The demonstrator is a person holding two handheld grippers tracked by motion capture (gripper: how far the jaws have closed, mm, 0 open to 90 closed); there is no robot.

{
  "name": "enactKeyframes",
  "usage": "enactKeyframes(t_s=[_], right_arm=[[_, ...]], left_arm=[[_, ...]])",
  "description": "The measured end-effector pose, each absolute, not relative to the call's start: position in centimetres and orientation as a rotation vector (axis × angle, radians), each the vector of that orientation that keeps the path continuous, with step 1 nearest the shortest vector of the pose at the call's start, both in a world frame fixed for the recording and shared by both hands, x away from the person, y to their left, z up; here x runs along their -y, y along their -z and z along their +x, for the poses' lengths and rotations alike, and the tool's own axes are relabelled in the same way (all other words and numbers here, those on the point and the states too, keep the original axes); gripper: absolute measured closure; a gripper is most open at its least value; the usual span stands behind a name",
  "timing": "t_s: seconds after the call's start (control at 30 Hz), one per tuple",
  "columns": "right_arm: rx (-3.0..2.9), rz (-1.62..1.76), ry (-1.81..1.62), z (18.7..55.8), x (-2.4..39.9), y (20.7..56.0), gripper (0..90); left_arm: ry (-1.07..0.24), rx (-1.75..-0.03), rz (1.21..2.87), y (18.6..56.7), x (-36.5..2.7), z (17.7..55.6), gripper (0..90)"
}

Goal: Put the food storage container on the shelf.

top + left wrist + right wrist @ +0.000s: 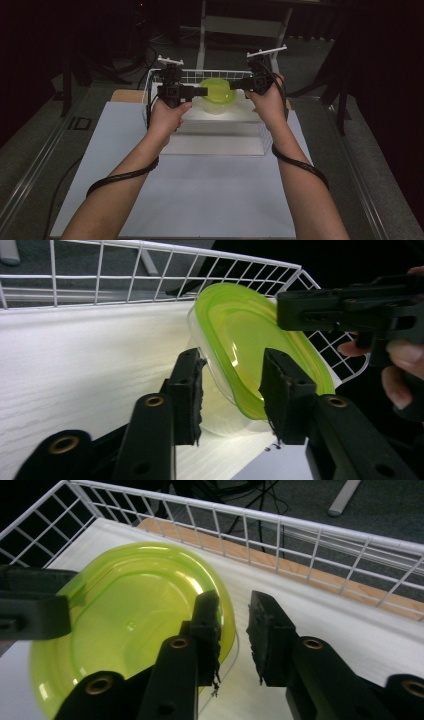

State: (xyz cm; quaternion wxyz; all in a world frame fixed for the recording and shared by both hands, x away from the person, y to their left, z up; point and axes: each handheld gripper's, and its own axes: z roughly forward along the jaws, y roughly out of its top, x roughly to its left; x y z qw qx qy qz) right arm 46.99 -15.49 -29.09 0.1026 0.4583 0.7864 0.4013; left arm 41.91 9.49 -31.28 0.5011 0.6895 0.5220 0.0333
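The right gripper (234,630) hides part of the green lid's (135,625) edge. The wire basket (150,270) is cut off at the picture's side. The clear box (220,415) under the lid is hard to see.

Left claw (202,92) and right claw (236,85) face each other, jaws parted.

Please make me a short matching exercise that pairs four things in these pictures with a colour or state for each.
Things:
1. container lid
2. wire basket
3. left gripper
4. table surface

Colour or state:
A. white grid of thin rods
B. jaws apart, astride the lid's rim
C. translucent yellow-green
D. pale, flat, in front of the basket

Pairs: 1-C, 2-A, 3-B, 4-D
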Motion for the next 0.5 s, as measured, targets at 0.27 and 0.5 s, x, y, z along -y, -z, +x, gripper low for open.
enactKeyframes(t_s=[0.27, 0.5], right_arm=[[-2.273, 1.328, -1.211, 46.8, 15.5, 28.7, 57.6], [-2.236, 1.239, -1.317, 44.6, 16.0, 27.0, 51.6]], left_arm=[[-0.123, -1.284, 1.655, 31.5, -9.8, 41.9, 51.5], [-0.279, -1.205, 1.658, 30.5, -9.8, 40.4, 34.7]])
